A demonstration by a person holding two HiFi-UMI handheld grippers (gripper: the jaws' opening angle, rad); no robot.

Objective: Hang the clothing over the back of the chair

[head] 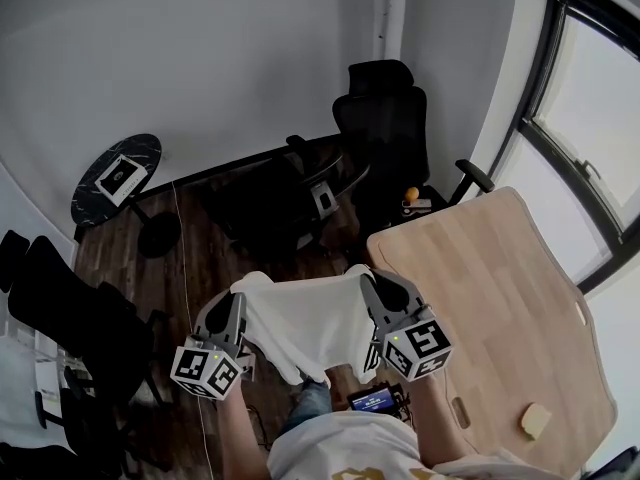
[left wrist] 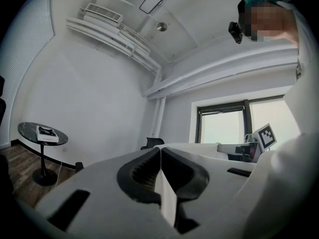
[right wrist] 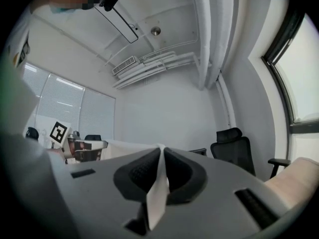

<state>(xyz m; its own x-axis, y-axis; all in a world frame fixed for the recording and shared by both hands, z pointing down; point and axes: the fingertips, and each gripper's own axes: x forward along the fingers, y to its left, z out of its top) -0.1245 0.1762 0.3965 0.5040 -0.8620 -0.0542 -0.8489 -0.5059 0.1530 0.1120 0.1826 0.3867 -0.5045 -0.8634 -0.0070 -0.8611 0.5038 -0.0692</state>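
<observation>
Landmark: high-backed black chair [head: 385,118], standing against the wall.
Clothing: white garment [head: 310,323], stretched out flat in the air between the two grippers; well apart from the chair, on the person's side of it, touching neither its back nor its seat.
Left hand-held gripper [left wrist: 160,150]: jaws pinched together on the garment's left edge, with a fold of white cloth showing between the pads.
Right hand-held gripper [right wrist: 162,148]: jaws closed on the garment's right edge, with a strip of cloth trailing out below them.
Desk [head: 500,288]: pale wood, just beside the chair on its window side; a small tan block [head: 536,420] lies at the end farthest from the chair.
Round table [head: 115,173]: dark-topped, well apart from the chair along the same wall.
</observation>
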